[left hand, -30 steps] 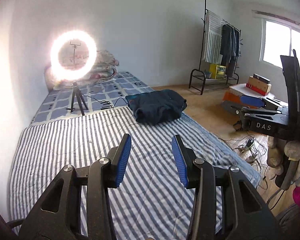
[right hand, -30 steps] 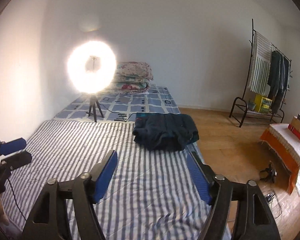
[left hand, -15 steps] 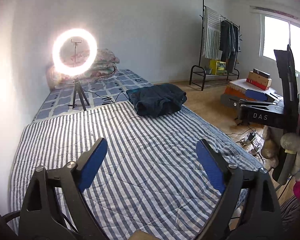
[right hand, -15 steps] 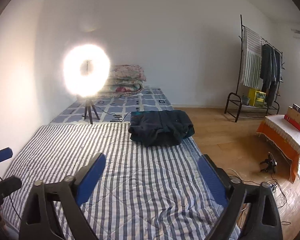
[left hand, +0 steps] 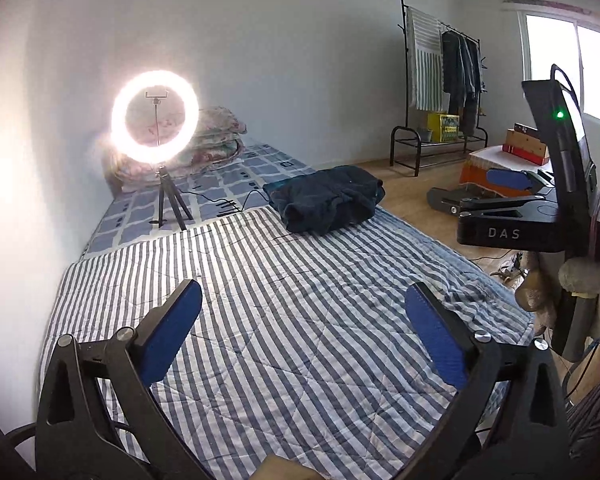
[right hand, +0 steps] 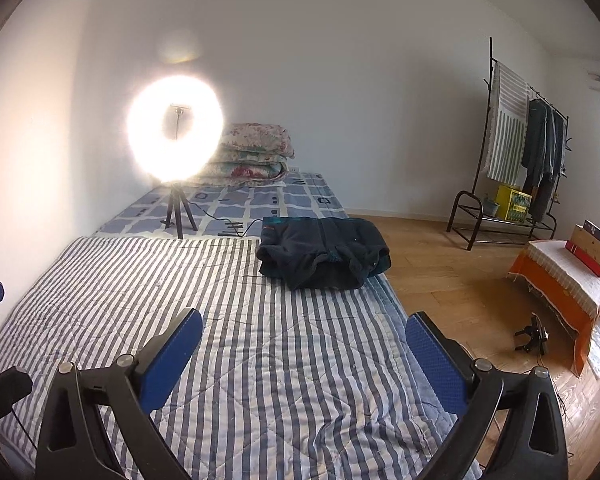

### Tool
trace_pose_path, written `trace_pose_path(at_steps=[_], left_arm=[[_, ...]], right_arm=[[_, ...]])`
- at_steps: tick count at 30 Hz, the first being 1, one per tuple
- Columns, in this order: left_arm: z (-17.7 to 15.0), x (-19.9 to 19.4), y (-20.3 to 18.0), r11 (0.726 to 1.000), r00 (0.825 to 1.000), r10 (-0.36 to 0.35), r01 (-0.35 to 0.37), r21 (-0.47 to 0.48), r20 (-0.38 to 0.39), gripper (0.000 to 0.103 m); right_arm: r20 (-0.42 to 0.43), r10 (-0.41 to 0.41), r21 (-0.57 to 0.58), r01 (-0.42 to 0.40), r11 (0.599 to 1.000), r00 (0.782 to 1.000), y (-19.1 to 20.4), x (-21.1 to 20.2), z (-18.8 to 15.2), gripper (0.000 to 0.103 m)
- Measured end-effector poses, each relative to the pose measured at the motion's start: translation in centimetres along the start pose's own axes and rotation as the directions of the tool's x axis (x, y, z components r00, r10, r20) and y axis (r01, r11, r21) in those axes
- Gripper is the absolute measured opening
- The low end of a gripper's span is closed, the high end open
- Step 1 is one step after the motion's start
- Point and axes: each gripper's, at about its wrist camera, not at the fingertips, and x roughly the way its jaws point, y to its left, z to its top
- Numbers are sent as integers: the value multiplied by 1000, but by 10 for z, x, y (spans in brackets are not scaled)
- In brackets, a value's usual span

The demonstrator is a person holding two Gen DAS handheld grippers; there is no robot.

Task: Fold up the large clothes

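A dark navy garment [left hand: 326, 198] lies in a folded bundle at the far right side of a blue-and-white striped quilt [left hand: 292, 320]; it also shows in the right wrist view [right hand: 324, 252]. My left gripper [left hand: 302, 316] is open and empty, held above the near part of the quilt, far from the garment. My right gripper [right hand: 304, 342] is open and empty too, above the quilt's near right part [right hand: 260, 360]. The right gripper also shows side-on in the left wrist view [left hand: 512, 200].
A lit ring light on a tripod [left hand: 156, 124] stands on the checked bedding behind the quilt, with a cable toward the garment. Folded floral blankets [right hand: 256, 156] lie against the wall. A clothes rack [right hand: 516, 160], an orange-covered bench [right hand: 564, 280] and wooden floor are on the right.
Both grippers have opened wider, the left from nearly closed to fully spread. Both views have pulled back and up slightly; the garment has not moved.
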Motion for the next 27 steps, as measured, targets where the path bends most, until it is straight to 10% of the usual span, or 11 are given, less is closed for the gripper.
trace_pose_path(at_steps=[27], left_arm=[[-5, 2, -2, 1000, 1000, 16, -16, 17, -3, 103]], right_arm=[[-5, 0, 28, 1, 1000, 1000, -3, 2, -2, 103]])
